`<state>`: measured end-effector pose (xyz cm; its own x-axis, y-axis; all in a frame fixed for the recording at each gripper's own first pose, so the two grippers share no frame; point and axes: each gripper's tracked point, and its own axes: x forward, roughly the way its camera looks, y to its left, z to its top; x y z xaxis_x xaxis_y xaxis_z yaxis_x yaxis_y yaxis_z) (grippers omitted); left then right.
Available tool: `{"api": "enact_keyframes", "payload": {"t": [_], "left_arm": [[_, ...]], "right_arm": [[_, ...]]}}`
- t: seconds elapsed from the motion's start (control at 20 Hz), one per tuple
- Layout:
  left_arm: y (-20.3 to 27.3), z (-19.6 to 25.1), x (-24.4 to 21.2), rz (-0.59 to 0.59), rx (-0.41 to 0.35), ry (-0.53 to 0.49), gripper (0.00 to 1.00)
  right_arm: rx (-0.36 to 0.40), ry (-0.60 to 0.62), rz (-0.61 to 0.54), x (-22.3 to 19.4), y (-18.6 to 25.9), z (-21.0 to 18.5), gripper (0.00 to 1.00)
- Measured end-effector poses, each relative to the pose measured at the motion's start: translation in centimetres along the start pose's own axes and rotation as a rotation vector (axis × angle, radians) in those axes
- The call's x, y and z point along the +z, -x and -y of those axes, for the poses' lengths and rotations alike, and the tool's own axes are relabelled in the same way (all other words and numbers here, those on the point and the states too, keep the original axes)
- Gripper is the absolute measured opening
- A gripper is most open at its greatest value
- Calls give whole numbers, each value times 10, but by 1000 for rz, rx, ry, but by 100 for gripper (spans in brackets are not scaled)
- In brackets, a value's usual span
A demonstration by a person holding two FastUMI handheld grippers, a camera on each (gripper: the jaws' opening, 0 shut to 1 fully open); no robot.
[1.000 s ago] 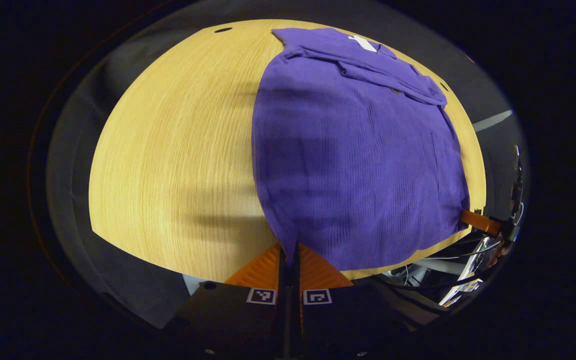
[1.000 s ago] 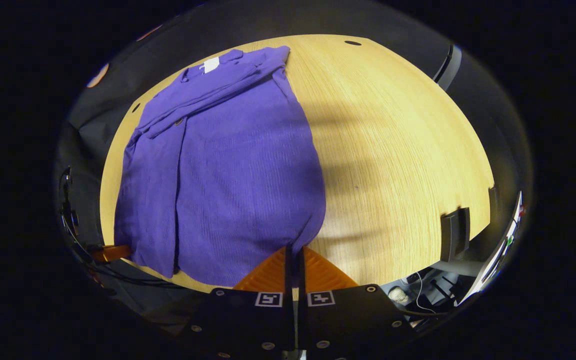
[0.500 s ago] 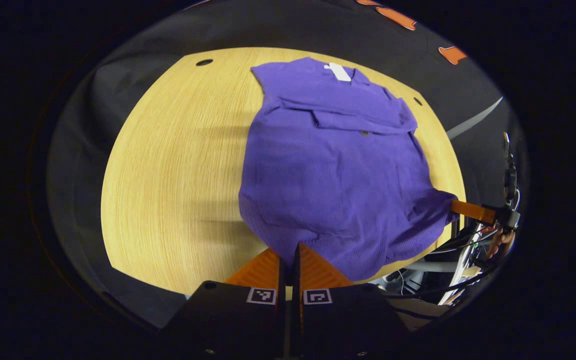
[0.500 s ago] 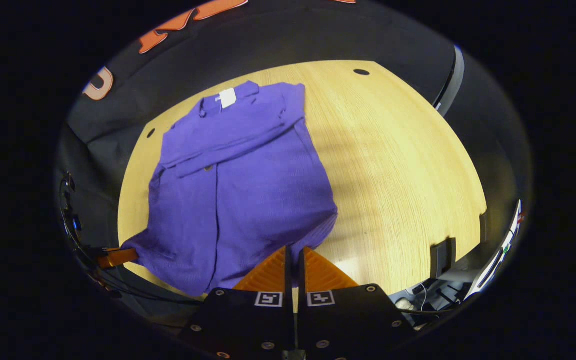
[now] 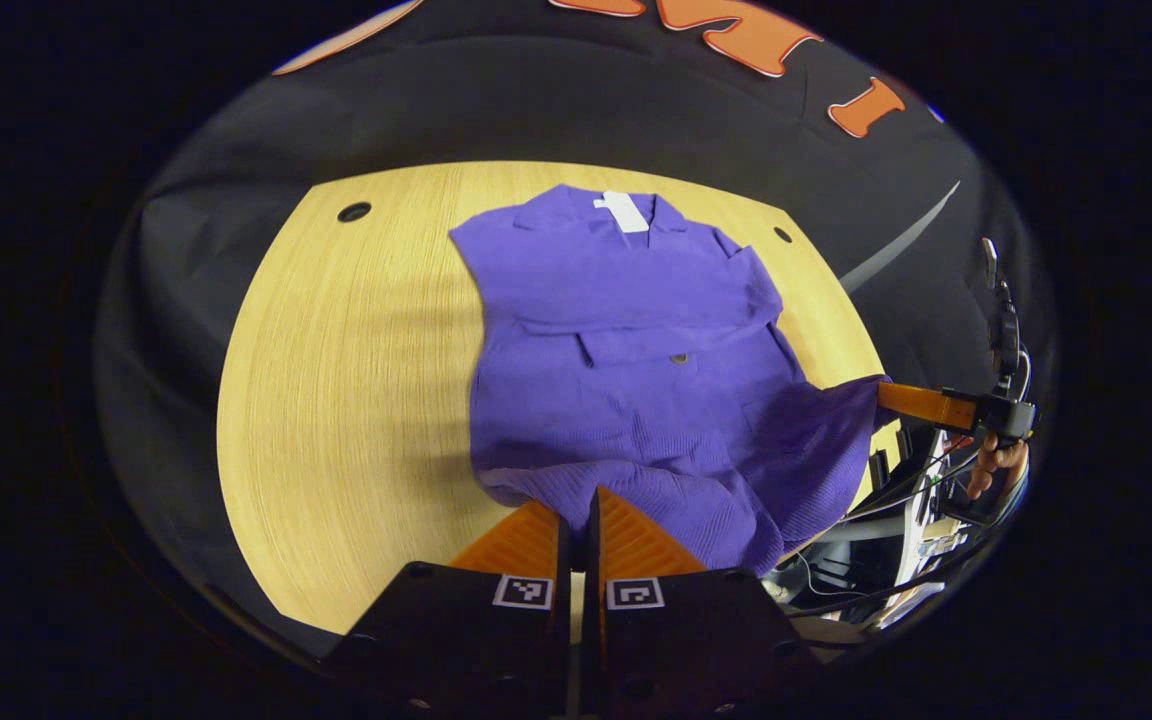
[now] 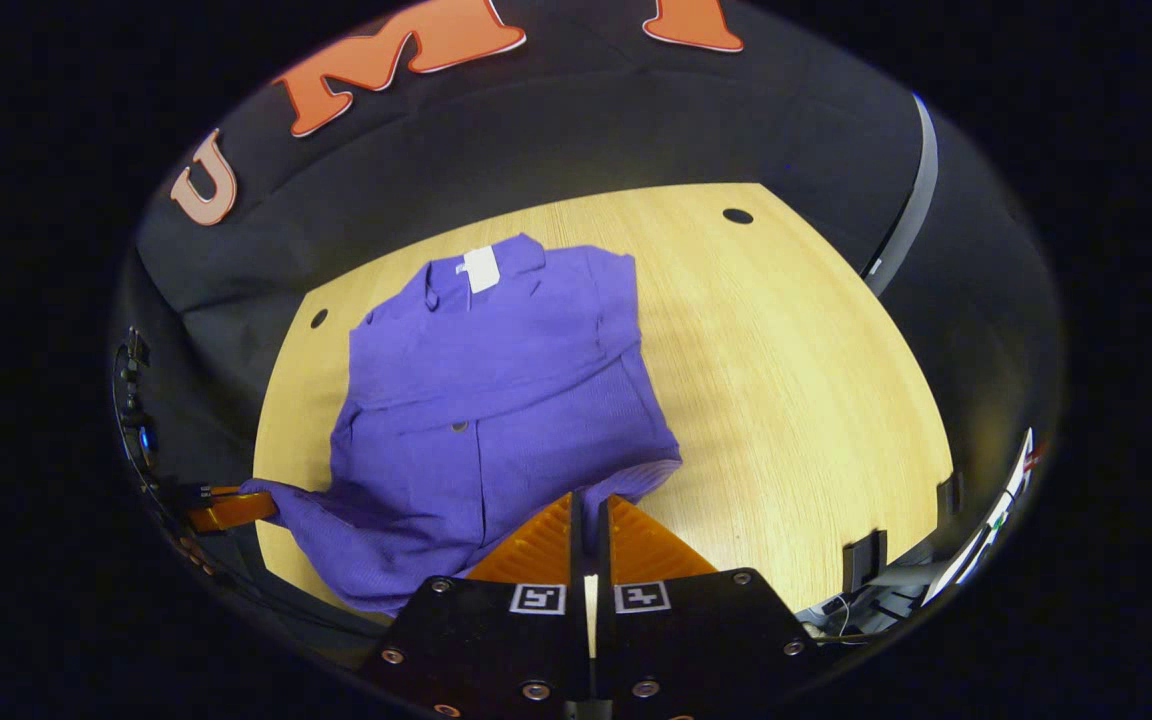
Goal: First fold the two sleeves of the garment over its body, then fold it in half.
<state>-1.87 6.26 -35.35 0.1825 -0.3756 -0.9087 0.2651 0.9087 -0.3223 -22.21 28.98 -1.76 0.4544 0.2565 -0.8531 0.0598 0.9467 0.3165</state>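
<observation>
A purple garment (image 5: 636, 340) lies on the wooden table (image 5: 336, 380), collar and white label (image 5: 624, 210) at the far end, both sleeves folded across its chest. My left gripper (image 5: 576, 500) is shut on the near hem corner, holding it up off the table. Across the hem, my right gripper (image 5: 911, 402) pinches the other corner, a hand (image 5: 991, 470) behind it. In the right gripper view the garment (image 6: 496, 400) spreads to the left; my right gripper (image 6: 591, 505) is shut on its hem, and my left gripper (image 6: 231, 508) holds the far corner.
Bare table (image 6: 796, 380) stretches to the right of the garment. Small round holes (image 5: 353, 211) (image 6: 737, 215) mark the table's far corners. Dark clamps (image 6: 866, 555) sit at its near right edge, and cables and equipment (image 5: 896, 540) lie beyond that edge.
Both grippers have risen and pulled back with the hem corners. The garment's lower part has come off the table and sags between them.
</observation>
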Motion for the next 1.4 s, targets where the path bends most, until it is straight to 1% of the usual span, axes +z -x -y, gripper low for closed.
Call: {"api": "enact_keyframes", "payload": {"t": [0.15, 0.3, 0.4, 0.55, 0.8, 1.0, 1.15, 1.3, 1.4], "left_arm": [[9, 0, 34, 33, -5, -32, 6], [16, 2, 67, 79, 3, -40, 6], [22, 1, 87, 106, 23, -36, 6], [28, -1, 116, 137, 49, -15, 6], [26, -13, 162, 162, 94, 16, 6], [11, -27, 191, 151, 138, 8, 6], [-14, -42, 216, 114, 190, -33, 5], [-42, -55, 245, 69, 222, -49, 6], [-59, -67, 264, 52, 249, -77, 5]], "right_arm": [[-8, 31, 54, 36, 7, -4, 3], [23, 76, 85, 69, 10, -15, 3], [39, 115, 98, 90, 5, -18, 3], [87, 147, 107, 120, -4, -30, 3], [126, 187, 135, 167, -14, -37, 3], [129, 185, 123, 197, -38, -33, 3], [131, 174, 92, 216, -63, -28, 3], [112, 168, 59, 236, -94, -20, 3], [113, 160, 41, 250, -115, -18, 3]]}}
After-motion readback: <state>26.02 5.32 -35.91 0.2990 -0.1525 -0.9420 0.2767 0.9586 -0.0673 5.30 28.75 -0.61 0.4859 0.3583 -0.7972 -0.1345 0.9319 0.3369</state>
